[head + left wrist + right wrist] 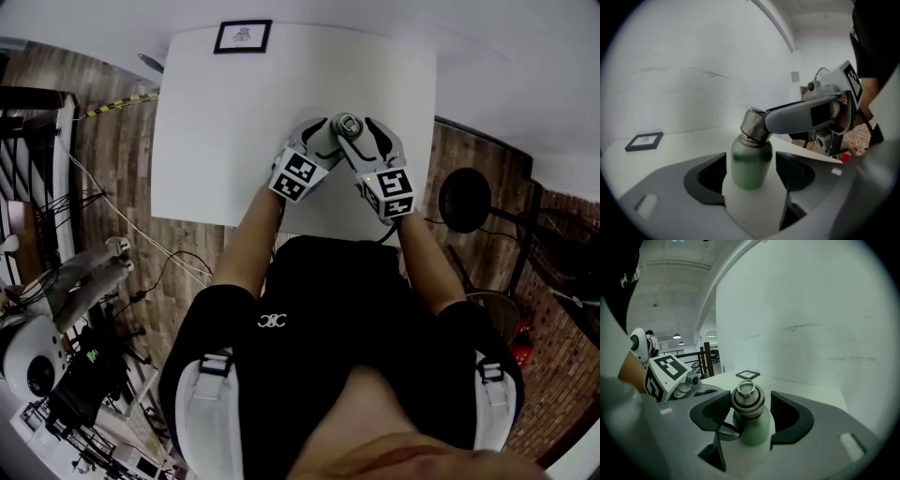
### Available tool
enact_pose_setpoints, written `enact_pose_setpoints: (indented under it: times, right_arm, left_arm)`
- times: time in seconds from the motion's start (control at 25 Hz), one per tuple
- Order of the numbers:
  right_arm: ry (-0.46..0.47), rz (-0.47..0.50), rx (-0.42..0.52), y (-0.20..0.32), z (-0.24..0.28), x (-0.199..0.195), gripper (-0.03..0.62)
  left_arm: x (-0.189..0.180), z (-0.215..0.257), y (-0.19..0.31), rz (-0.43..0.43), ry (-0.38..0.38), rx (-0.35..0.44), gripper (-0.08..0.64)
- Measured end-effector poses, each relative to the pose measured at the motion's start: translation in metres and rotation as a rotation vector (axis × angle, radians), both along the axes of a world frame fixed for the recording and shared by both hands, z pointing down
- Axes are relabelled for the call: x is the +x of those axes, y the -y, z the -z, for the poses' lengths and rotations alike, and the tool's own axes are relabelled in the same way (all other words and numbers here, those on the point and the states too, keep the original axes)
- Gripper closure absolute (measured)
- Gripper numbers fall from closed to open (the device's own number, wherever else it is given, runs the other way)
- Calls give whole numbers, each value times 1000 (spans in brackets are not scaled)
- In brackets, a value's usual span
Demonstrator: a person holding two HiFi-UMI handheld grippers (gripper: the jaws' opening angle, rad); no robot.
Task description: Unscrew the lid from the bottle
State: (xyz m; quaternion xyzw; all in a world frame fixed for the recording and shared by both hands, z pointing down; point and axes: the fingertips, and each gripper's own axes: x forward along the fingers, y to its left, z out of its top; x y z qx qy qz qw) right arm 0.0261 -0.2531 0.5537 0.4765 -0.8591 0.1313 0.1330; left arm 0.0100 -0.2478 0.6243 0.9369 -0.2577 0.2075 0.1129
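On the near table [216,141], our left gripper [751,169] gapes around the green bottle [751,159] to brace it; right gripper [749,414] spread about its steel lid [747,401], nothing gripped.

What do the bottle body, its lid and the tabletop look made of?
Bottle body: likely metal under a matte green coating, going by the even colour and soft sheen. Lid: looks like bare brushed steel from its grey shine, with a dark ring, probably rubber, and a wire loop on top. Tabletop: smooth matte white, perhaps laminate; the core cannot be told.
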Motion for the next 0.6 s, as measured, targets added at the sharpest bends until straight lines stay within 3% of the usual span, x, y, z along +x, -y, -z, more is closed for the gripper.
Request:
enact_pose_setpoints:
  times: [0.32, 0.48, 0.6]
  right_arm:
    - [-58, 82, 29, 0, 1, -6, 360]
    - [-102, 212, 10, 1, -1, -6, 360]
    - [-158, 370, -9, 2, -1, -9, 360]
  left_arm:
    - [2, -3, 1, -12, -7, 25, 224]
    - [3, -4, 1, -40, -9, 32, 227]
    - [4, -2, 1, -62, -6, 38, 229]
